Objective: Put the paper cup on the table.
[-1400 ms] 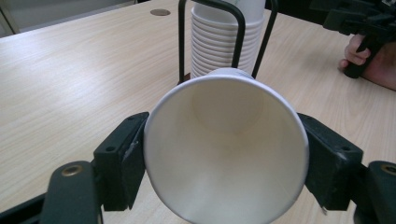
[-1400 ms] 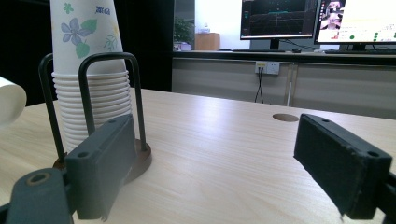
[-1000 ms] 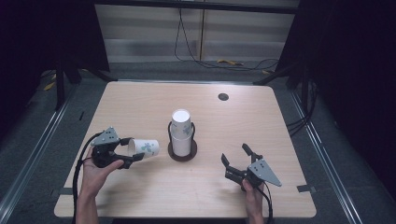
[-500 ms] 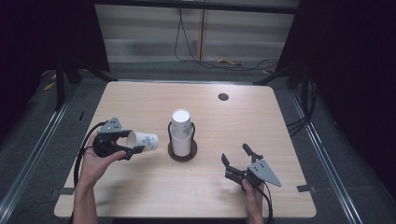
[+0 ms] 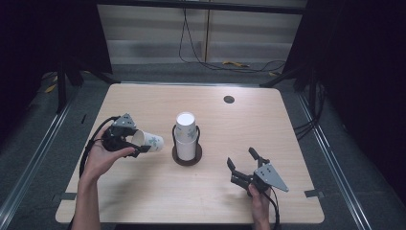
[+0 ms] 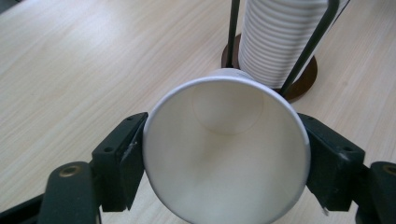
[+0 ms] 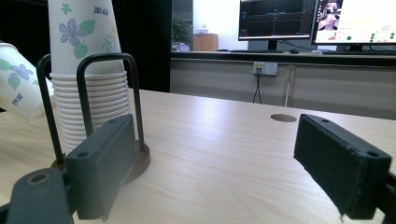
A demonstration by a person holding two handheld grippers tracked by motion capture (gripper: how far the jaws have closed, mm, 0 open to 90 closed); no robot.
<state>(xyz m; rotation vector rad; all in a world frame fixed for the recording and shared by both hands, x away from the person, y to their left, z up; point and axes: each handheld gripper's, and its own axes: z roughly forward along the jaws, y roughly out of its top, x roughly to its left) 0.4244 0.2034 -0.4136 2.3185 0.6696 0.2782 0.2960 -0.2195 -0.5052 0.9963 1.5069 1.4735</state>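
A stack of flowered paper cups (image 5: 185, 134) stands upside down in a dark wire holder (image 5: 187, 155) at the table's middle. My left gripper (image 5: 136, 142) is shut on a single paper cup (image 5: 149, 142), held on its side just left of the stack, bottom toward the holder. The left gripper view looks into that cup's open mouth (image 6: 226, 149), with the jaws pressed on both sides of its rim and the stack (image 6: 280, 39) right behind. My right gripper (image 5: 244, 165) rests open near the front right, empty; its view shows the stack (image 7: 88, 70) and the held cup (image 7: 18, 79).
A round cable hole (image 5: 229, 99) lies in the wooden table (image 5: 268, 124) at the back right. Cables trail on the floor behind the table. Monitors (image 7: 317, 21) stand on a far desk in the right gripper view.
My left gripper has carried the cup up and to the right, closer to the stack. The right gripper has stayed put.
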